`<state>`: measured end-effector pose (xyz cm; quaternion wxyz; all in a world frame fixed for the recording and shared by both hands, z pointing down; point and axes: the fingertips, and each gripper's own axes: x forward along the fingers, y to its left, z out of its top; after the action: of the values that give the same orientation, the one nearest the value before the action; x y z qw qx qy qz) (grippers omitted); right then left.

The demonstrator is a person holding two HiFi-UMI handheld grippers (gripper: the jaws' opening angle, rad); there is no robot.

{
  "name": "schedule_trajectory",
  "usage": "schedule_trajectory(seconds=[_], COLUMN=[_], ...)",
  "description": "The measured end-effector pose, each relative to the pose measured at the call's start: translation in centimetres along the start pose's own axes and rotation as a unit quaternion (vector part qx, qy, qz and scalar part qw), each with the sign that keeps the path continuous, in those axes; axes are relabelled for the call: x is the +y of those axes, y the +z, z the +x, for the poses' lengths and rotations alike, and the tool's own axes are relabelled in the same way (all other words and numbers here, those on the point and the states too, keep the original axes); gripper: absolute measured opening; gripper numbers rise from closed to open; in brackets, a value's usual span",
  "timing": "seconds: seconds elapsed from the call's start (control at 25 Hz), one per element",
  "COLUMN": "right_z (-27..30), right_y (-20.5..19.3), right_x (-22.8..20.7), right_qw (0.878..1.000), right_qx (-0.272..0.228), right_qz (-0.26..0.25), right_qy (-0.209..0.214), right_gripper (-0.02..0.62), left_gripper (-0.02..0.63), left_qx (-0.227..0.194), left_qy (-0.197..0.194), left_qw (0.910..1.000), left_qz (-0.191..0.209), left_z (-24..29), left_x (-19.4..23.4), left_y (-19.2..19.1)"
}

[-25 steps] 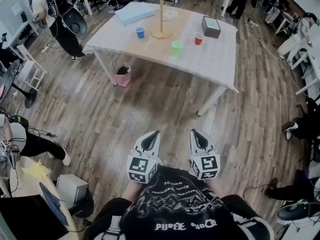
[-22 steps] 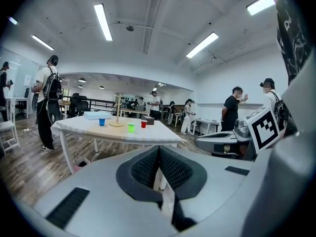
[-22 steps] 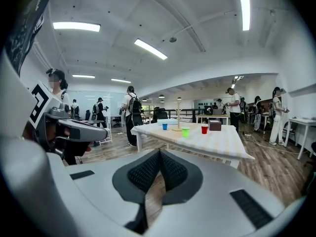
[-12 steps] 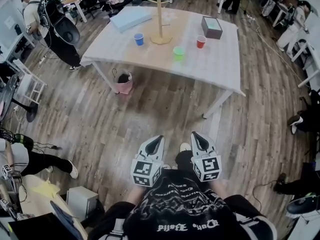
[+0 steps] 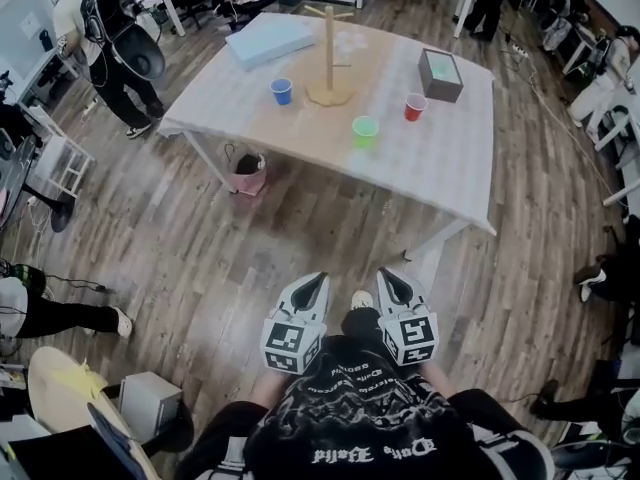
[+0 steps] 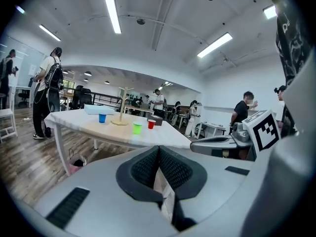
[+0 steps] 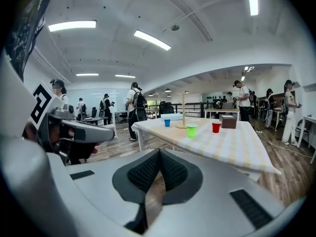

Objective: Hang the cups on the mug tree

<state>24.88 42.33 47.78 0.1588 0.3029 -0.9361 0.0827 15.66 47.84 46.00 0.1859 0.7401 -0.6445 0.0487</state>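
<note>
A wooden mug tree [image 5: 329, 56] stands on the white table [image 5: 440, 163], far ahead of me. Around it sit a blue cup [image 5: 282, 90], a green cup [image 5: 365, 131] and a red cup [image 5: 415, 106]. The left gripper view shows the same tree [image 6: 120, 107] and the blue cup [image 6: 102, 117], green cup [image 6: 137, 128] and red cup [image 6: 151, 124]; the right gripper view shows the green cup [image 7: 191, 130] and red cup [image 7: 216, 127]. My left gripper [image 5: 315, 280] and right gripper [image 5: 384, 275] are held close to my body, both shut and empty, well short of the table.
A dark box [image 5: 441, 74] and a flat light-blue box [image 5: 270, 38] also lie on the table. A pink bin [image 5: 246, 171] sits under its left side. People stand at the back left [image 5: 110, 48] and around the room; wooden floor [image 5: 200, 258] lies between me and the table.
The table and cups have shifted lower and nearer in the head view as I step toward them. Both grippers stay shut near my chest.
</note>
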Motion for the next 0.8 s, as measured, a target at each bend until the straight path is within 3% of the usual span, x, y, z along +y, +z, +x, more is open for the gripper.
schedule_trajectory(seconds=[0.36, 0.8], right_z=[6.8, 11.9], right_y=[3.9, 5.3], right_x=[-10.6, -18.3], right_qw=[1.0, 0.998], right_qx=[-0.016, -0.019], right_qz=[-0.007, -0.011], right_qy=[0.02, 0.058], right_gripper=[0.009, 0.009], left_gripper=[0.02, 0.02], left_qx=[-0.002, -0.02], left_qy=[0.024, 0.057], left_qw=[0.9997, 0.9979], left_qz=[0.0, -0.024], left_z=[10.9, 19.3], left_x=[0.6, 0.7], left_y=[3.8, 6.0])
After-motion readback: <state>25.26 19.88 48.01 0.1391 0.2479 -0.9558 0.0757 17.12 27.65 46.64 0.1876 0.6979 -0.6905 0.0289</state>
